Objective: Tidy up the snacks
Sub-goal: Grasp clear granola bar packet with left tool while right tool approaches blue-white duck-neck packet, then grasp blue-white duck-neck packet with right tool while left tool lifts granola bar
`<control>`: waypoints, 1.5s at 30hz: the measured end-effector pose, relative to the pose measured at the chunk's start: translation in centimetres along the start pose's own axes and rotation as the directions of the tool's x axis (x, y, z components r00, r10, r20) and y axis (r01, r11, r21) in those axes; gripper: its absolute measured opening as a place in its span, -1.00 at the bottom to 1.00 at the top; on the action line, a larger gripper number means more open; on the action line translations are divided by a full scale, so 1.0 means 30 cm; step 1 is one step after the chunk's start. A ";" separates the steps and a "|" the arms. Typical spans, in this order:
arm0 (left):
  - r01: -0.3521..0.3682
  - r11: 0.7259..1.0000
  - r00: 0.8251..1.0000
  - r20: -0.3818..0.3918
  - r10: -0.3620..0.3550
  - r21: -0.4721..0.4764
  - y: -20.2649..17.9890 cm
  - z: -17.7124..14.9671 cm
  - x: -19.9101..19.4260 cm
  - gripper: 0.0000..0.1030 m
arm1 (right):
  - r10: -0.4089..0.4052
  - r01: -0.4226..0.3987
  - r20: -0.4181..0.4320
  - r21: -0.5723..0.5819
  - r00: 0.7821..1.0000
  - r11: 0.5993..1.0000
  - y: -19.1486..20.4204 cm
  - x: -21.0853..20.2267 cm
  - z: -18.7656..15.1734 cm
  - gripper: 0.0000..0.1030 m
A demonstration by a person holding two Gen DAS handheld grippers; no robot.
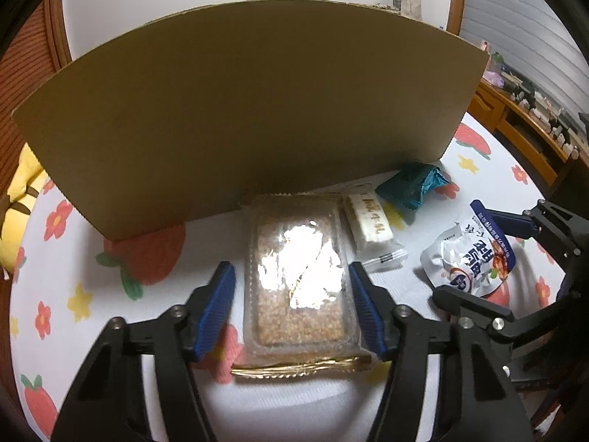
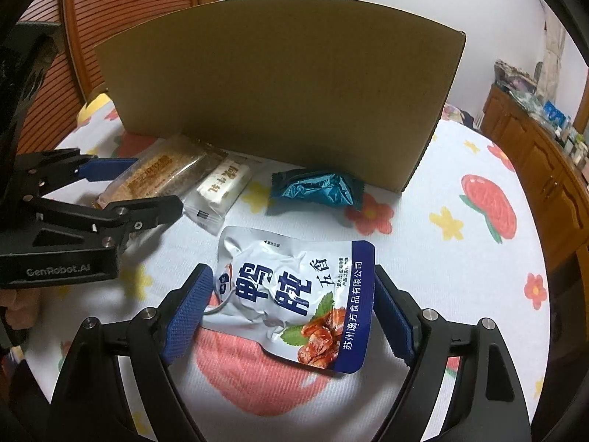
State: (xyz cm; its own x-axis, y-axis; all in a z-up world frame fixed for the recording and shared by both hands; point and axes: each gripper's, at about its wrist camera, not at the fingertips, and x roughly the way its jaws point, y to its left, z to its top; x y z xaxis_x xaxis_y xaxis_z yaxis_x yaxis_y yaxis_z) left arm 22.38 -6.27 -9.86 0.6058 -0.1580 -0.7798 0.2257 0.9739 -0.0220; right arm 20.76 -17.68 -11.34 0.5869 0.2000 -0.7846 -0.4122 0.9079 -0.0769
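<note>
Strawberry-print cloth [image 2: 478,276] carries everything: four snacks lie before the brown cardboard box [image 2: 279,84], none visibly inside. Left gripper [image 1: 292,304] straddles the clear-wrapped sesame bar [image 1: 298,276], right gripper [image 2: 291,316] the white-blue pouch [image 2: 294,294]; neither squeezes yet.

Black angular left gripper [image 1: 292,283] and right gripper [image 2: 291,300], ribbed blue finger pads [image 2: 187,316], silver screws, white "GenRobot.AI" lettering on the housing

A cardboard box [image 2: 279,88] stood at the back of the bed [image 2: 460,276]. Before it lay, left to right, a cracker tray [image 1: 298,280], a nougat bar [image 1: 370,223] and a crumpled packet [image 1: 412,184]; nearer, rightward, a pouch [image 2: 294,298].
</note>
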 end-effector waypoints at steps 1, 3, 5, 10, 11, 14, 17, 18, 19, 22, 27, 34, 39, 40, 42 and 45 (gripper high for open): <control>0.005 1.000 1.000 0.004 -0.005 0.005 -0.002 0.000 -0.002 -0.06 | 0.000 0.000 0.000 0.000 1.000 1.000 0.000 0.000 0.000 0.67; 0.002 1.000 1.000 0.011 -0.002 0.010 -0.008 -0.001 -0.005 -0.10 | 0.000 0.000 0.000 0.000 1.000 1.000 0.002 0.001 0.000 0.68; 0.000 1.000 1.000 0.016 0.000 0.014 -0.012 -0.009 -0.010 -0.11 | 0.001 -0.001 0.000 0.000 1.000 1.000 0.002 0.001 0.000 0.68; 0.010 1.000 0.999 0.049 -0.010 0.001 -0.003 -0.031 -0.065 -0.11 | 0.001 -0.001 0.000 0.000 1.000 1.000 0.003 0.002 0.000 0.68; 0.010 1.000 0.998 0.061 -0.010 0.000 -0.002 -0.037 -0.082 -0.11 | 0.001 -0.001 0.000 0.000 1.000 1.000 0.004 0.002 0.000 0.68; 0.022 1.000 0.996 0.088 -0.022 -0.004 0.004 -0.052 -0.131 -0.11 | 0.001 -0.001 0.000 0.000 1.000 1.000 0.004 0.002 0.000 0.69; 0.034 0.999 0.993 0.111 -0.034 0.001 0.000 -0.058 -0.170 -0.11 | 0.001 -0.001 -0.001 0.000 1.000 1.000 0.004 0.002 0.000 0.69; 0.035 0.999 0.993 0.117 -0.035 0.006 -0.004 -0.055 -0.177 -0.11 | 0.000 0.000 -0.001 -0.001 1.000 1.000 0.004 0.002 0.001 0.68; 0.035 0.999 0.992 0.122 -0.036 0.009 -0.009 -0.055 -0.179 -0.11 | 0.000 0.000 -0.001 0.000 1.000 1.000 0.003 0.002 0.000 0.68; 0.041 0.999 0.990 0.136 -0.042 0.009 -0.015 -0.050 -0.193 -0.10 | -0.001 0.001 -0.001 0.000 1.000 1.000 0.004 0.003 0.000 0.67; 0.044 0.999 0.988 0.150 -0.045 0.007 -0.006 -0.067 -0.220 -0.10 | -0.019 0.020 0.027 -0.031 0.999 0.999 0.027 -0.016 -0.001 0.51; 0.046 0.999 0.987 0.155 -0.046 0.004 0.001 -0.081 -0.229 -0.09 | -0.001 0.004 0.045 -0.060 0.999 0.998 0.045 -0.044 -0.012 0.33; 0.049 0.999 0.986 0.158 -0.048 0.000 0.001 -0.080 -0.234 -0.09 | 0.017 -0.015 0.050 -0.050 0.999 0.999 0.036 -0.067 -0.010 0.33; 0.049 0.999 0.986 0.160 -0.048 -0.001 0.002 -0.079 -0.236 -0.09 | 0.018 -0.015 0.054 -0.050 0.998 0.999 0.036 -0.074 -0.009 0.33; 0.049 0.999 0.985 0.168 -0.048 0.002 0.002 -0.076 -0.246 -0.09 | 0.021 -0.017 0.066 -0.053 0.998 0.998 0.039 -0.093 -0.004 0.33; 0.046 0.999 0.983 0.177 -0.048 0.011 0.003 -0.072 -0.255 -0.20 | 0.022 -0.017 0.082 -0.059 0.996 0.998 0.042 -0.120 0.006 0.33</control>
State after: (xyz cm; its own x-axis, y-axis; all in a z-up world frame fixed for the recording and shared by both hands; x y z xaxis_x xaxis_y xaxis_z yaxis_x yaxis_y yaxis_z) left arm 16.12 -4.63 -5.24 0.7197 -0.2305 -0.6549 0.2621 0.9637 -0.0512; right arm 18.25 -17.18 -8.49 0.6328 0.2489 -0.7332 -0.4623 0.8811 -0.0999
